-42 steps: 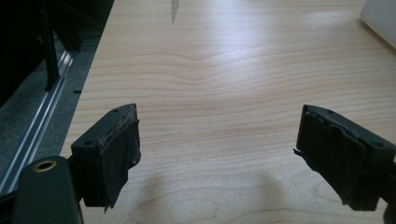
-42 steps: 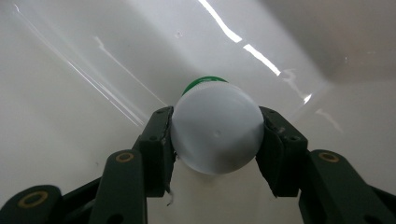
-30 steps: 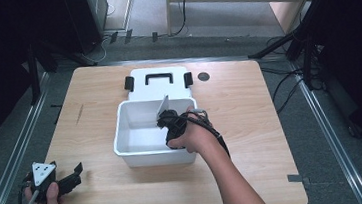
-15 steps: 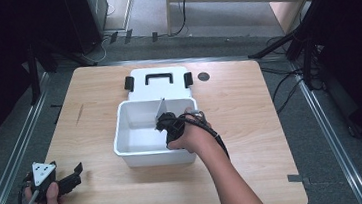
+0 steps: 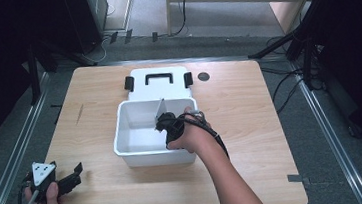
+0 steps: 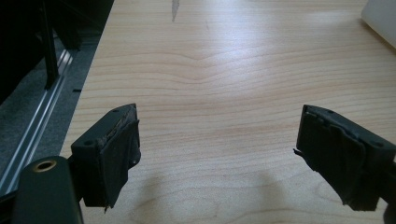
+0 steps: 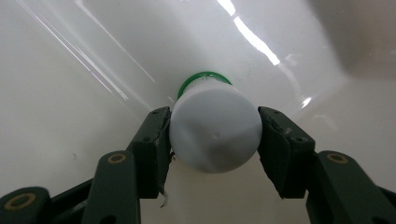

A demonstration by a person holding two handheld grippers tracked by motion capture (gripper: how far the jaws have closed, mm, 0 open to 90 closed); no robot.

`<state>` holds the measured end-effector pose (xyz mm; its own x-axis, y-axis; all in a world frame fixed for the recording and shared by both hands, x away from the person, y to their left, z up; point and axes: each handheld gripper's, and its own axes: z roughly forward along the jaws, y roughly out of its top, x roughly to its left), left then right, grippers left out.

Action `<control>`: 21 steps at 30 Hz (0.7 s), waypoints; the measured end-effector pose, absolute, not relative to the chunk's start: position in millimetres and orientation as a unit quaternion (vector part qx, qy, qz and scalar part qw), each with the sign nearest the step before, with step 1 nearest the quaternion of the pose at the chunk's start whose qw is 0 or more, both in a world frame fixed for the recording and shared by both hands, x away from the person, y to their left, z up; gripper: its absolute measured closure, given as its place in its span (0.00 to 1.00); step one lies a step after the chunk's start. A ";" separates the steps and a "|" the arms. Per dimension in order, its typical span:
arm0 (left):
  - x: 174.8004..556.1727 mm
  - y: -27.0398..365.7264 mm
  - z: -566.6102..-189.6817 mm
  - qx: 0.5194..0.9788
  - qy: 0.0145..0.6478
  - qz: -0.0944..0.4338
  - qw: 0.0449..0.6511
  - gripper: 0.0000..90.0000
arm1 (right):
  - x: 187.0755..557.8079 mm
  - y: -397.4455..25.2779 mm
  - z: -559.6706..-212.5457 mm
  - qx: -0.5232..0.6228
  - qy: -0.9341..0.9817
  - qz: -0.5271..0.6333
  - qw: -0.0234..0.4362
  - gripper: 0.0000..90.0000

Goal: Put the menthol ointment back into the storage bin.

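The pale wooden tabletop (image 5: 251,125) carries a white rectangular plastic bin (image 5: 139,154) near its middle, with a flat white lid with a black handle and black side clips (image 5: 156,79) touching the bin's rim at 12 o'clock. The right gripper (image 5: 167,126) reaches down inside the bin toward its 3 o'clock side, and in the right gripper view its jaws are closed snugly on a small white plastic bottle with a green ring at its far end (image 7: 215,128), one pad on each flank, the bottle pointing at the bin's glossy white floor. The step looks like placing the bottle in the bin: best to lower until the green end meets the floor, keep the bottle clear of the bin wall, then open the jaws slowly so it does not roll or tip. The left gripper (image 5: 63,181) rests at 7 o'clock on the tabletop, well apart from the bin, jaws spread wide and empty over bare wood.
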<state>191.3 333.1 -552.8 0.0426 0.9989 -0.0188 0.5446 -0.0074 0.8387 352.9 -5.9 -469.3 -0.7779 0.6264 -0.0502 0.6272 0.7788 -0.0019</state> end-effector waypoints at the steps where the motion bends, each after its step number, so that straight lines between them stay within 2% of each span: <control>1: 191.3 333.1 -552.9 0.631 0.612 0.324 0.351 0.16 | 352.9 -5.9 -469.1 0.332 0.943 -0.009 0.024 0.53; 11: 191.3 333.2 -552.8 0.632 0.611 0.324 0.350 0.16 | 350.9 -7.7 -464.9 0.330 0.944 0.000 0.029 0.47; 21: 191.4 332.8 -552.8 0.632 0.611 0.325 0.348 0.16 | 350.0 -11.4 -445.7 0.335 0.941 0.016 0.042 0.44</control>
<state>191.4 332.8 -552.8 0.0419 0.9990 -0.0146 0.5461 -0.0107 0.8377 350.0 -11.4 -445.7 -0.7724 0.6314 -0.0683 0.6287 0.7754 0.0592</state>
